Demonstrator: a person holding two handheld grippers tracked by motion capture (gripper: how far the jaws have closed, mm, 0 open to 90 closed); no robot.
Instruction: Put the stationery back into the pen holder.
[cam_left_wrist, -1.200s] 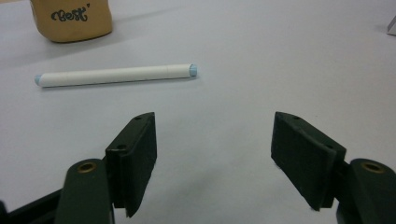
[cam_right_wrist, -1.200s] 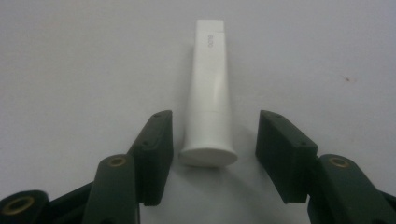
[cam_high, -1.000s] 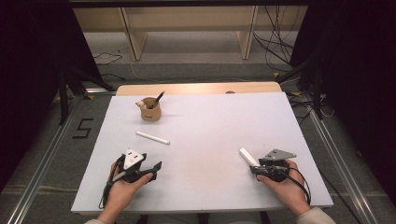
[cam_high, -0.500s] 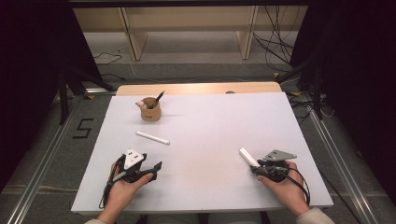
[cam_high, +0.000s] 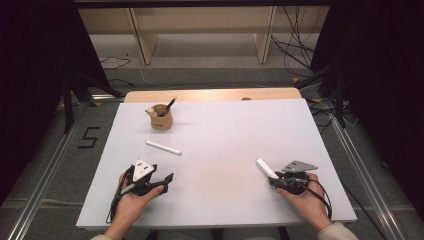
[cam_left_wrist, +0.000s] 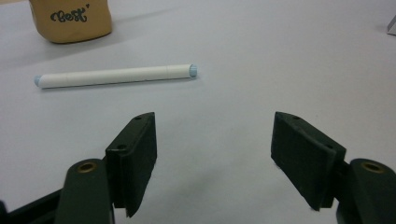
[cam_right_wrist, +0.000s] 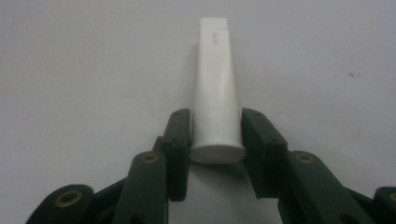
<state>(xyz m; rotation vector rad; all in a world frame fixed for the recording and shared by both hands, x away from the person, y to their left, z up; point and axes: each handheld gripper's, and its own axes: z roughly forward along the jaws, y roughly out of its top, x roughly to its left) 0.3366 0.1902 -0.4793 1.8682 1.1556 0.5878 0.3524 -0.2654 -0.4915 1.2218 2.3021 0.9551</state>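
Note:
A white tube (cam_right_wrist: 215, 88) lies lengthwise between the jaws of my right gripper (cam_right_wrist: 215, 135), which is shut on its capped end; the same tube (cam_high: 266, 168) points up-left from that gripper (cam_high: 278, 180) at the table's front right. A white marker (cam_left_wrist: 116, 76) lies flat ahead of my left gripper (cam_left_wrist: 215, 154), which stands open with nothing between its jaws. From above, this marker (cam_high: 163, 147) lies just beyond the left gripper (cam_high: 162, 182) at the front left. A tan cup (cam_high: 161, 117) holding a pen stands farther back.
The white table (cam_high: 235, 130) has a wooden strip along its far edge. The tan cup (cam_left_wrist: 71, 18) sits at the upper left of the left gripper view. Cables and dark stands surround the table on the floor.

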